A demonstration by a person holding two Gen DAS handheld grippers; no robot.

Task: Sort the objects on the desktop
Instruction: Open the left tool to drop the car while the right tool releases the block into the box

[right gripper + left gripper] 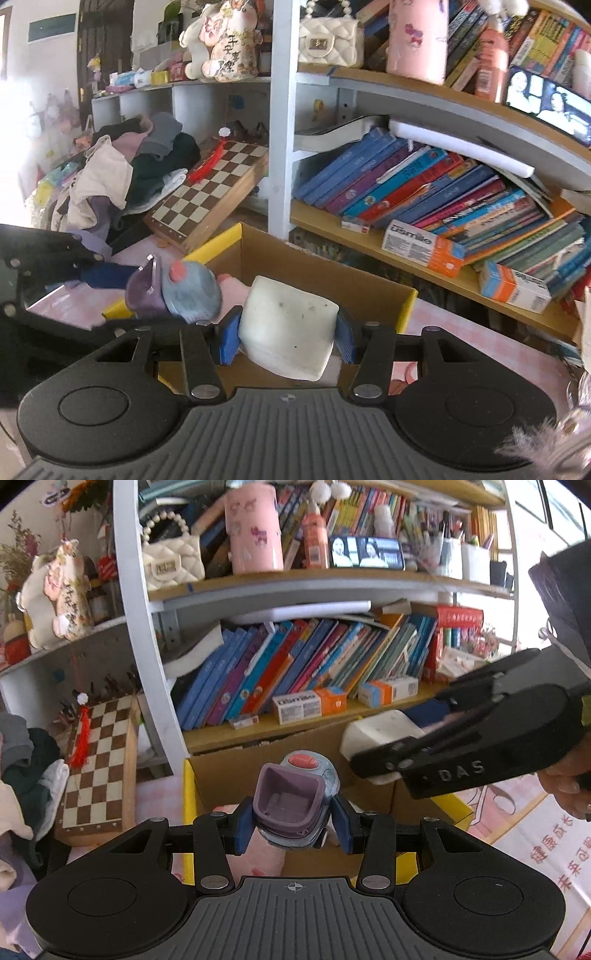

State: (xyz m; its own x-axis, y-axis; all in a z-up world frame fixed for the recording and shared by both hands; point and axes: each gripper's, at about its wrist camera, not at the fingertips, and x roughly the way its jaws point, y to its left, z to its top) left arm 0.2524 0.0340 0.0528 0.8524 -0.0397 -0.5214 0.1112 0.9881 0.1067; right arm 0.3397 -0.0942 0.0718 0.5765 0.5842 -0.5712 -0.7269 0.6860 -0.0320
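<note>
The left claw [291, 823] is pinching a small grey-blue toy [295, 805]: its blue pads [243, 827] press on both flanks of the thing, which has a purple cup-shaped part facing the camera and a coral-red button on top. The toy hangs just above the open cardboard box [229, 771] with the yellow rim, which lies directly ahead of and below this claw. Something pink lies inside the box, under the toy.

To the right of the left claw and slightly higher, the right claw [288, 338] grips a white block [290, 328] with rounded corners and a few dark specks; its blue pads [227, 343] bear on the block's two sides. The block too is held over the box [332, 291], near the far wall of it. In the right wrist view the toy [184, 291] sits just left of the block, close but apart.

Beyond both claws stands a shelf [303, 587] crowded with leaning books [295, 664], with small orange-and-white cartons [310, 705] in front of them. Left of the box a chessboard [99, 760] leans against the shelf, a heap of clothes [122, 177] beside it. The surface [461, 332] under the box wears a pink cloth
</note>
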